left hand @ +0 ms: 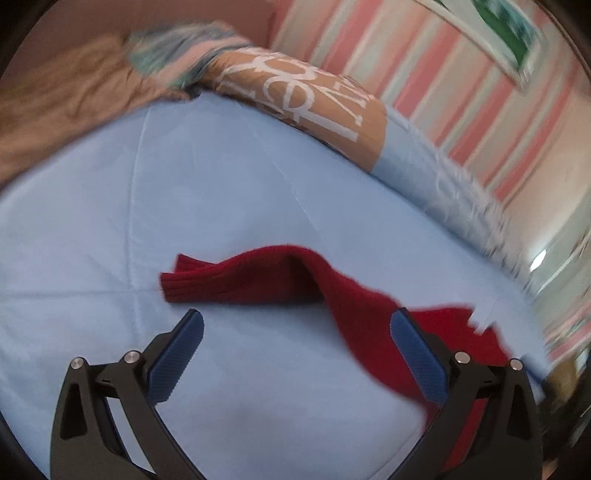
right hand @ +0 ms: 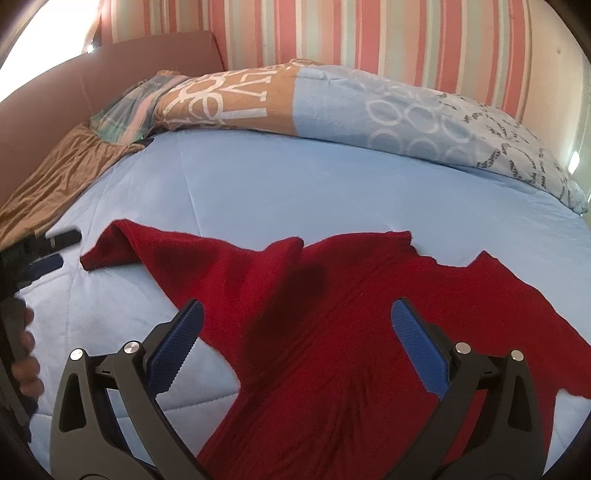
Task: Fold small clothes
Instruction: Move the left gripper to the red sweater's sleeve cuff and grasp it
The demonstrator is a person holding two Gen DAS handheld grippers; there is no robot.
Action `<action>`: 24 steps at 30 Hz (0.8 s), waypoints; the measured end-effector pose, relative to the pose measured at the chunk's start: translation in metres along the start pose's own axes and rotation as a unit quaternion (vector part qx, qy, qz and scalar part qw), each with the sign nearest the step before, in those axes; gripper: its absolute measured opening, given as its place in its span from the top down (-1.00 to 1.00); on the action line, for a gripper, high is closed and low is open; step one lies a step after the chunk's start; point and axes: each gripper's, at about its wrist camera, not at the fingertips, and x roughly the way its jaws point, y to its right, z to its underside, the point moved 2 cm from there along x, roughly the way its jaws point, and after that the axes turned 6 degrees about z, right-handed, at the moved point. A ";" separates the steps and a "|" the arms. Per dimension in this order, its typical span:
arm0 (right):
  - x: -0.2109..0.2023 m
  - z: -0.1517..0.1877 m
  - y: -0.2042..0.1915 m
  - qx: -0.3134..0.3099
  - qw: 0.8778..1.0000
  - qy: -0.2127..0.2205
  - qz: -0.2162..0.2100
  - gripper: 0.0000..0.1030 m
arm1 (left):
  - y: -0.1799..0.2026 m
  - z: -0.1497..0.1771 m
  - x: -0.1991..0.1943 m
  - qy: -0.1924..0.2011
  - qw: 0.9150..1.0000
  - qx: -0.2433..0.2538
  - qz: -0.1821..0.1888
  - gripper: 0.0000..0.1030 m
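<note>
A red knit sweater [right hand: 351,314] lies spread on the light blue quilt [right hand: 258,177]. One sleeve [right hand: 122,247] stretches out to the left and its cuff rests flat. My right gripper [right hand: 297,310] hovers open over the sweater's body, with nothing between its blue pads [right hand: 177,339]. In the left wrist view the same sleeve [left hand: 251,280] humps up just beyond my left gripper [left hand: 297,321], which is open and holds nothing. From the right wrist view, the left gripper [right hand: 51,254] sits at the left edge beside the cuff, held by a hand [right hand: 26,350].
A rolled duvet [right hand: 332,110] patterned in tan, blue and white lies along the far side of the bed. Wrinkled brown sheet [right hand: 55,173] shows at the left by a pinkish headboard [right hand: 147,55]. A striped wall [right hand: 369,33] stands behind.
</note>
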 end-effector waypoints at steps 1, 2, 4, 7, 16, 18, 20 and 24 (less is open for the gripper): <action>0.004 0.001 0.000 -0.002 1.000 -0.002 0.000 -0.94 | -0.005 -0.002 0.004 -0.002 1.000 -0.018 0.009 -0.97; 0.008 0.003 -0.001 -0.003 1.000 -0.004 -0.002 -0.94 | -0.014 -0.004 0.010 -0.005 0.999 -0.048 0.021 -0.97; 0.015 0.004 -0.001 -0.005 1.000 -0.007 -0.001 -0.94 | -0.027 -0.006 0.015 -0.001 0.996 -0.087 0.022 -0.97; 0.026 0.003 -0.002 -0.014 1.000 -0.013 0.015 -0.94 | -0.040 -0.011 0.022 0.005 0.994 -0.113 -0.006 -0.97; 0.026 0.009 0.010 -0.019 0.999 -0.010 0.046 -0.94 | -0.071 -0.028 0.031 0.017 0.981 -0.185 -0.056 -0.97; 0.035 0.008 0.012 -0.019 0.998 -0.025 0.048 -0.94 | -0.076 -0.030 0.035 0.010 0.977 -0.207 -0.057 -0.97; 0.041 0.005 0.016 -0.008 0.998 -0.031 0.049 -0.94 | -0.080 -0.031 0.041 0.008 0.973 -0.223 -0.064 -0.96; 0.055 0.002 0.027 0.006 0.997 -0.041 0.060 -0.94 | -0.085 -0.034 0.049 0.007 0.969 -0.235 -0.074 -0.94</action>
